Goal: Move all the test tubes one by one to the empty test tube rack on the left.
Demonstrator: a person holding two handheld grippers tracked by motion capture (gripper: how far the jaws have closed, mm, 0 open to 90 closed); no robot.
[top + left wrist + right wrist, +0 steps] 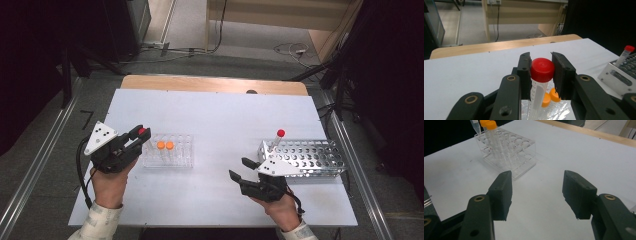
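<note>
My left gripper is shut on a red-capped tube, its pads pressing on the cap's sides. It holds the tube just over the left end of a clear plastic rack. In the left gripper view the red cap sits between the jaws, with the clear tube hanging below. Two orange-capped tubes stand upright in the clear rack. My right gripper is open with nothing between its jaws, low over the table and left of a metal rack. The right gripper view faces the clear rack.
One more red-capped tube leans in the metal rack's left end. The white table has a wooden strip along its far edge. Cables lie on the floor beyond. Bare tabletop lies between the two racks.
</note>
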